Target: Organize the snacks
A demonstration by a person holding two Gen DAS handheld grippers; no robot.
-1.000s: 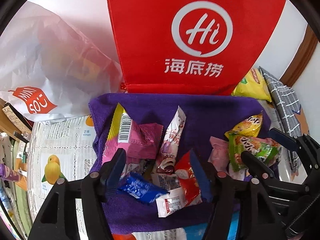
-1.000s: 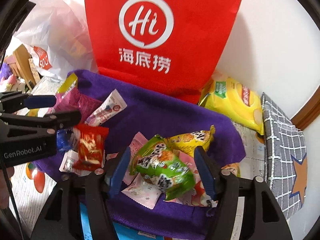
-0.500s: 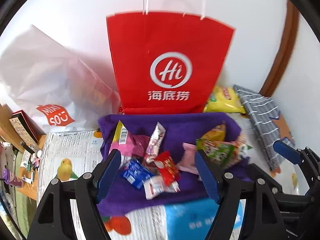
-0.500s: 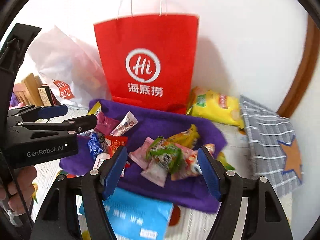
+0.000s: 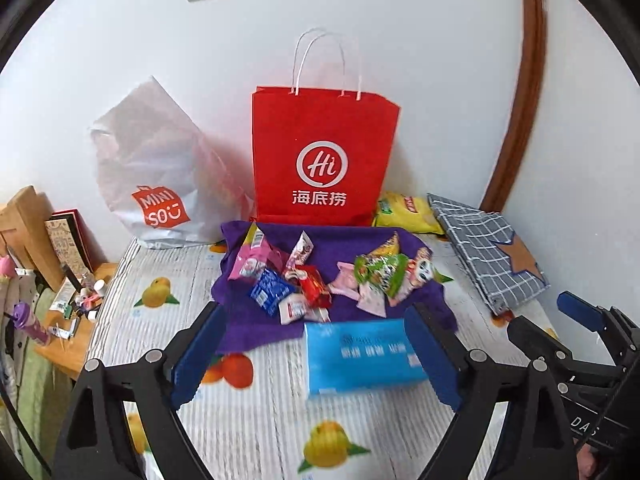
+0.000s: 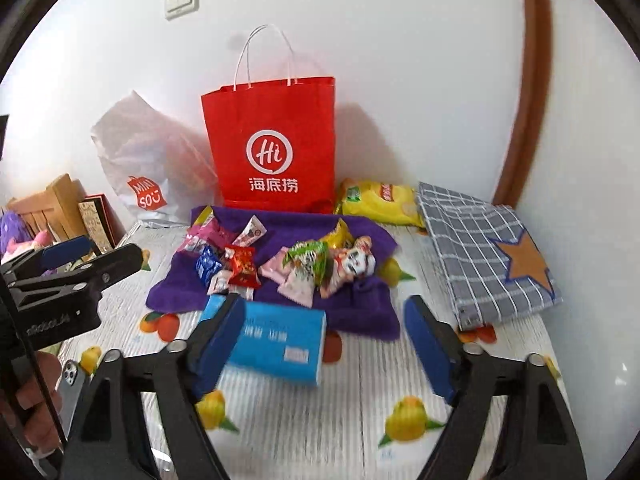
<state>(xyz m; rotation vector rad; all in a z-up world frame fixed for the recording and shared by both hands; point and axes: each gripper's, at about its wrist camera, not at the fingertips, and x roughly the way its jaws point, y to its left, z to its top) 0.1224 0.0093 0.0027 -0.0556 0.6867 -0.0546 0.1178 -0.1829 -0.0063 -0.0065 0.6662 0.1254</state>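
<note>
1. We have pulled both tools back and up from the snack pile: a second ago the left gripper (image 5: 316, 356) and the right gripper (image 6: 324, 344) were right down among the packets, and now the whole table (image 5: 256, 420) is in view.
2. Both sets of jaws are opening wider and hold nothing; in each view only the blue tissue pack (image 5: 360, 356) shows through the gap, lying on the table and not touched.
3. The snacks sit in 2 loose clusters on the purple cloth (image 5: 256, 328): the blue packet (image 5: 270, 290) and red packet (image 5: 314, 286) on the left, the green packet (image 5: 380, 272) with pink sachets on the right.
4. The clusters look much as they did a second ago, so we judge that nothing was carried off in this retreat.
5. The red paper bag (image 5: 324, 160) stands upright behind the cloth, with a yellow chip bag (image 5: 404, 212) beside it.
6. We read this as a pause between picks, or the end of the sorting; which, we cannot tell.
</note>
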